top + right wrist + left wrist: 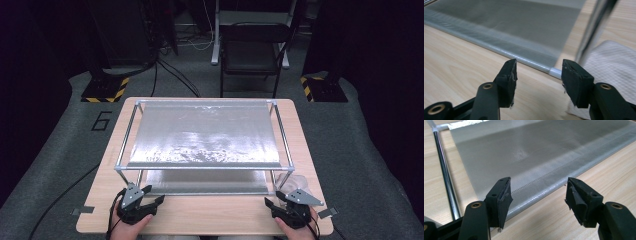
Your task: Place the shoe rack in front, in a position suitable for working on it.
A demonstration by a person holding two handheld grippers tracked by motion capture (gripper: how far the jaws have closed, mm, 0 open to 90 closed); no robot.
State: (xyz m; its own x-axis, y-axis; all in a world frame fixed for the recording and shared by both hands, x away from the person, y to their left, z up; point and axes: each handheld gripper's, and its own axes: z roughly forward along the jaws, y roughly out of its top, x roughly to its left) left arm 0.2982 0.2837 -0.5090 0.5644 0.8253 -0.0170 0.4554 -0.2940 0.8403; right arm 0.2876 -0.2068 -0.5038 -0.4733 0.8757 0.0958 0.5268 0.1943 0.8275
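Left gripper (146, 199) at seven o'clock on the wooden table (210, 215), jaws spread wide, nothing between them, aimed at the near hem of the lower silver mesh sheet (529, 157). Hem lying flat on the wood, just ahead of the left pad (504, 200). Risk here: pads skating over so thin an edge and pinching nothing, or catching only a corner and dragging the sheet askew. Chrome frame tube (445, 175) at nine o'clock of that view, close enough to be knocked on a sideways swing.

Across the middle, upper mesh shelf (202, 132) stretched on the metal rack (282, 135), overhanging the lower sheet; likely to block any steep lift from below.

Right gripper (282, 204) at five o'clock, jaws also well apart and empty, pointed at the sheet's near right corner (549, 66). Upright rack leg (594, 27) at one o'clock of the right gripper view, very near: a collision if pushed forward. Crumpled white cloth (609, 65) at three o'clock, apt to be snagged instead of the hem.
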